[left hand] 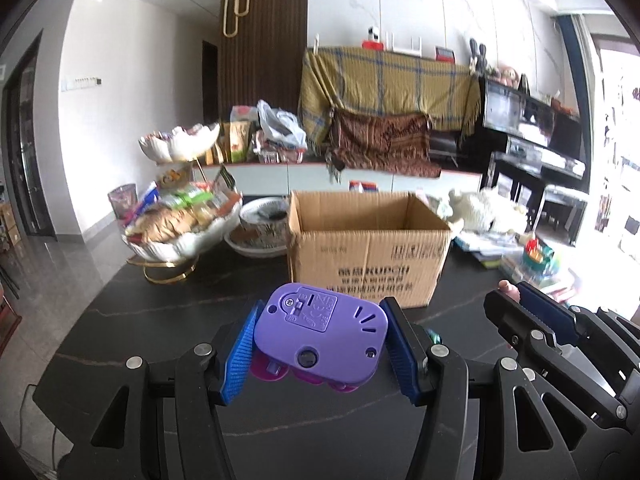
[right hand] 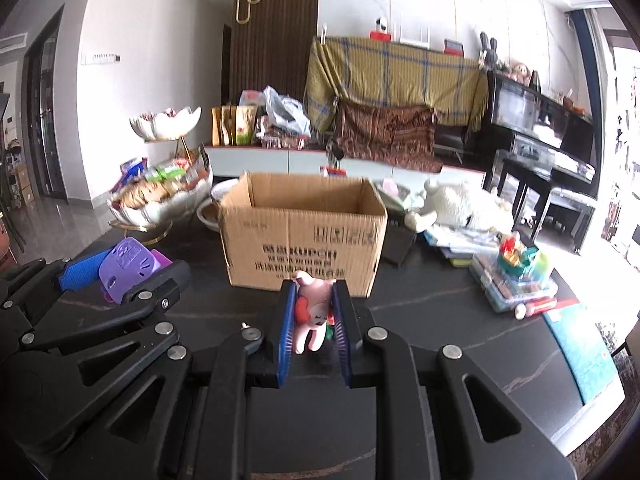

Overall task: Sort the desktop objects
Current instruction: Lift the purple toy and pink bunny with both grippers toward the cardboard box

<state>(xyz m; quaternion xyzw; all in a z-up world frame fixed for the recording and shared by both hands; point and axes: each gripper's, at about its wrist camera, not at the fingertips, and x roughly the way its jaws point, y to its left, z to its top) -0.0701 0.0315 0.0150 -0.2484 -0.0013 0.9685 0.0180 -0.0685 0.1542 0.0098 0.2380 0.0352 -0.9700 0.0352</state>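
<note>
Probably home: draped sofa (left hand: 390, 80), snack bowls (left hand: 182, 220).

White marble-look wall (left hand: 400, 4), dark wood panel (left hand: 264, 32), grey tile floor (left hand: 60, 272); daylight from the right.

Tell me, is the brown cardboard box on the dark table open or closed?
Open. The brown cardboard box has its top flaps up, and its inner walls show in both views. Its contents cannot be seen.

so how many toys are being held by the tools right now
2. A purple toy is clamped in the left tool; a pink plush figure is clamped in the right tool. Both are short of the cardboard box.
</note>
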